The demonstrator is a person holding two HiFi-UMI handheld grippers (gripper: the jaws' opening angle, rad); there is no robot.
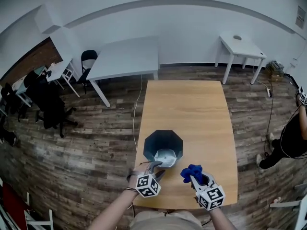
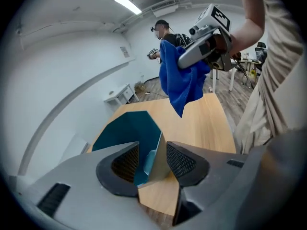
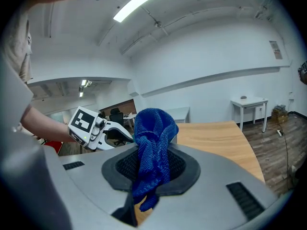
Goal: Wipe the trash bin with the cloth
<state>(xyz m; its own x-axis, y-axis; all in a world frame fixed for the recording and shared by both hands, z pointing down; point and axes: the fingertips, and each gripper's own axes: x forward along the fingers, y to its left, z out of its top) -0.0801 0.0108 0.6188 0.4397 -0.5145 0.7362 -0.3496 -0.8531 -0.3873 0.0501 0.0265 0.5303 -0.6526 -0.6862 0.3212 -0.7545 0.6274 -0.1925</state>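
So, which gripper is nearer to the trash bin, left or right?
Left. The left gripper has the near wall of the trash bin between its open jaws. The right gripper, shut on the blue cloth, is apart, to the bin's right.

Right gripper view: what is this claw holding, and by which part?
The blue cloth, clamped across its bunched middle; a folded bunch sticks out beyond the claw.
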